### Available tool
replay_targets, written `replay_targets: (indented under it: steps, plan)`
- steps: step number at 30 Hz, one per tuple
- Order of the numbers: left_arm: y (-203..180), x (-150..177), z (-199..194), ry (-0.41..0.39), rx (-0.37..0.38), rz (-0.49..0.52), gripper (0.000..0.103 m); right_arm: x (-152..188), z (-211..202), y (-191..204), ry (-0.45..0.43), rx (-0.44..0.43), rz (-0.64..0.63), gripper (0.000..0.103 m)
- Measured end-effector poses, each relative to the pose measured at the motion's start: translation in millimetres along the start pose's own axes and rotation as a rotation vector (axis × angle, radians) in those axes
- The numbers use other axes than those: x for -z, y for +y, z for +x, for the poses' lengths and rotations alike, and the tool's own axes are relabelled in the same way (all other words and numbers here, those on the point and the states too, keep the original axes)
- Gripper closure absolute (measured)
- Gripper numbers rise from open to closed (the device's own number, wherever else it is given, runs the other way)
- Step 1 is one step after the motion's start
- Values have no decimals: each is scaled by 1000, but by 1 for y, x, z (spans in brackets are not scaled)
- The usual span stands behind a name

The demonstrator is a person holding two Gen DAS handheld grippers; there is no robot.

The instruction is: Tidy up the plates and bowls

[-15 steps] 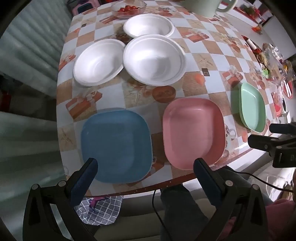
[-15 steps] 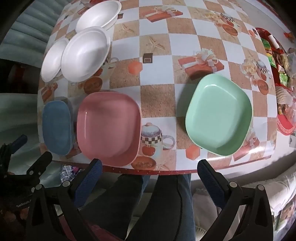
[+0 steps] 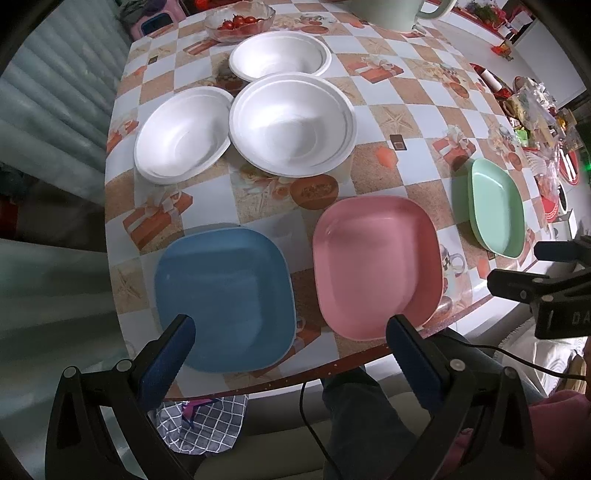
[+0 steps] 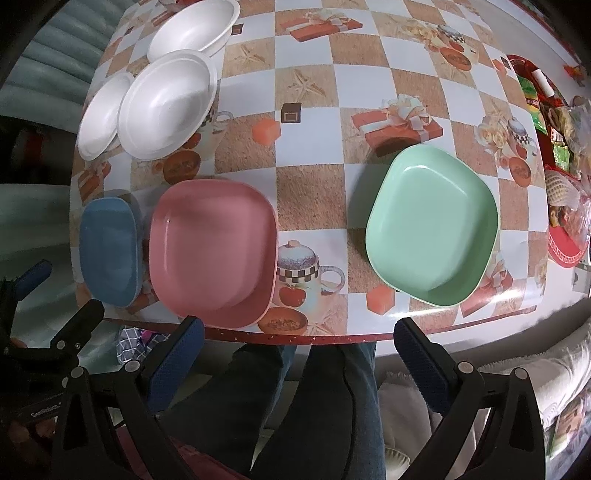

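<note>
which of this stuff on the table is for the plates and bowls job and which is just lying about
For the job:
blue square plate
pink square plate
green square plate
three white foam bowls

Lying about:
glass bowl of tomatoes
pale green jug
snack packets

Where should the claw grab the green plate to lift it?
Best bet is the near rim of the green plate, coming from the table edge. It lies flat with a raised lip, so one finger can go over and one under. The open right claw is closest.
</note>
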State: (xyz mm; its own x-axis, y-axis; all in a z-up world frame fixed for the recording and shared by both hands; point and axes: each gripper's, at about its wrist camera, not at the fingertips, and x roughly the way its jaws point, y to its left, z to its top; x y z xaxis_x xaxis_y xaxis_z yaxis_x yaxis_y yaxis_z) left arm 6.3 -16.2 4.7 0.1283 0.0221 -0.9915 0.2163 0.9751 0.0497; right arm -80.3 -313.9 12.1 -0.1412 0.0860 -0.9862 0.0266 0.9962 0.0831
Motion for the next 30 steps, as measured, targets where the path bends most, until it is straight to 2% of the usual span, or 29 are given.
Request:
replay_targets:
  steps: [7, 18, 24, 30]
  plan:
    - [5, 0, 7, 79, 52, 11, 0, 9, 5, -1, -15, -9, -11, 0]
    - [4, 0, 13, 88, 46, 0, 0, 8, 14, -9, 12, 17, 5, 0]
    - [1, -2, 16, 97, 43, 0, 0, 7, 19, -15, 7, -25, 10, 0]
    - [-4, -5, 18, 95, 51, -6, 0, 8, 21, -15, 84, -29, 27, 0]
